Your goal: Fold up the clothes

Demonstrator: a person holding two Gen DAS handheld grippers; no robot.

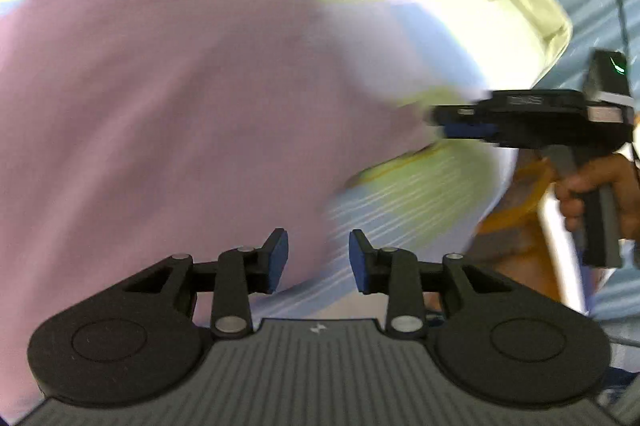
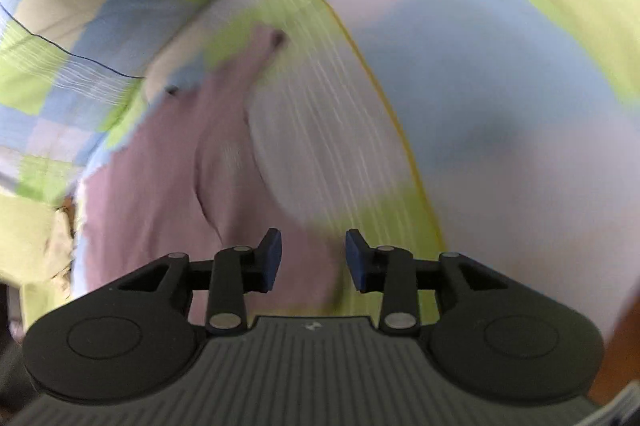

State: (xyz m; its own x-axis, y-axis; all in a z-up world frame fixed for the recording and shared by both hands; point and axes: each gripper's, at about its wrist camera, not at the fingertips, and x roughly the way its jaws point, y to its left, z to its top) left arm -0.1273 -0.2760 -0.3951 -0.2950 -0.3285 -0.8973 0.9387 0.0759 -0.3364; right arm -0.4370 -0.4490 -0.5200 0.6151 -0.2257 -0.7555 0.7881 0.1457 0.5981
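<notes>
Checked bedsheet [image 2: 80, 6], pink garment [image 1: 180, 106], both grippers angled down, jaws apart

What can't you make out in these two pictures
- Pink garment: left view, motion blur hides its type and folds; the left edge cuts it off.
- Its far end: right view, smeared.
- Right gripper: left view, tips blurred.
- Checked sheet: mostly smeared.
</notes>
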